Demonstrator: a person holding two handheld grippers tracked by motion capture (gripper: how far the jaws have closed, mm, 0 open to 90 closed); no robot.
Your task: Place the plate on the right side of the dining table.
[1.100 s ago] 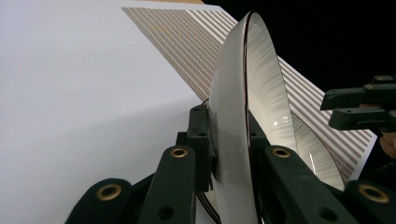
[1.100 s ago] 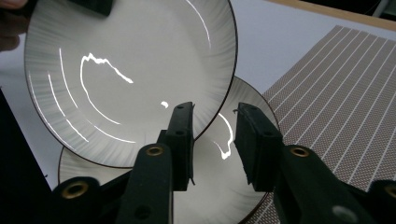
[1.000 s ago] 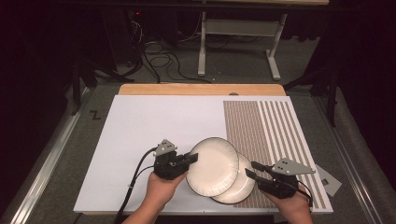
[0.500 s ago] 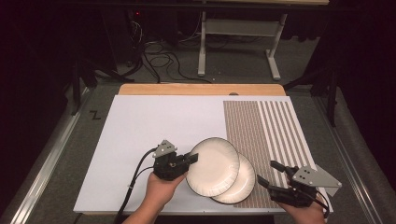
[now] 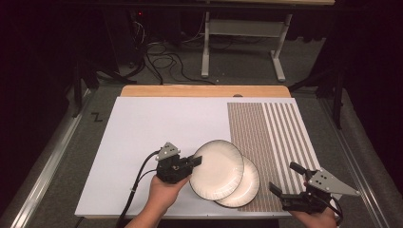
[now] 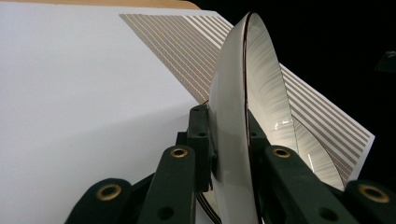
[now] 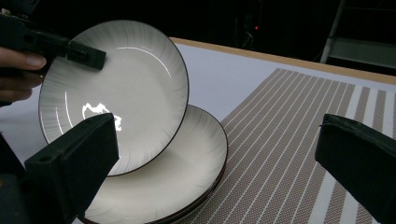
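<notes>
A white plate with a dark rim is tilted up off the table, and my left gripper is shut on its left edge. In the left gripper view the plate stands edge-on between the two jaws. Its low side rests over another white plate that lies flat on the table. My right gripper is to the right of the plates near the front edge. Its jaws have just been opening and stand wide apart with nothing between them. From the right gripper view, both the tilted plate and the flat one lie ahead.
The table is covered by a white sheet with a brown striped area on its right. A wooden strip runs along the far edge. Cables and a stand's legs lie on the dark floor beyond.
My right gripper has let go of the plates' right side, pulled back to the right and opened its jaws. My left gripper and the tilted plate have stayed put.
</notes>
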